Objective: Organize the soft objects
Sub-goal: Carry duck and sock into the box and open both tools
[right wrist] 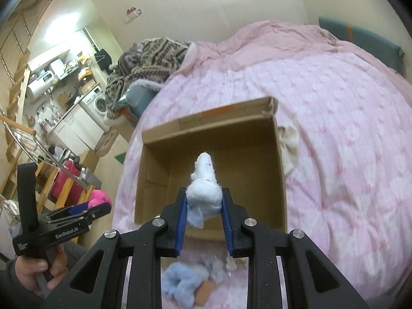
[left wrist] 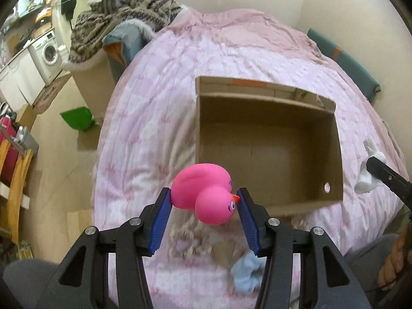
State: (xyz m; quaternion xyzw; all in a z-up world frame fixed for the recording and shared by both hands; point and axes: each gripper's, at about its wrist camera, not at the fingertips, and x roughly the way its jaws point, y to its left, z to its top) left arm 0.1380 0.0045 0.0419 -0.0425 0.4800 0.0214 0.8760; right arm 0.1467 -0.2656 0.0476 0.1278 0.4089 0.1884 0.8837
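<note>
while left jaws pinch the pink duck [left wrist: 206,193], right jaws pinch a white cloth [right wrist: 204,188] hiding the box [right wrist: 280,170] floor

Pink duvet bed [left wrist: 159,118], washing machine [left wrist: 49,52] far left, cream walls [right wrist: 206,5].

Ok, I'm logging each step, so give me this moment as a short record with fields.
left gripper: shut on pink rubber duck, held short of the box
right gripper: shut on white cloth, above the box's near edge
cardboard box: open, empty, on pink bedspread
still out: blue fluffy cloth
</note>
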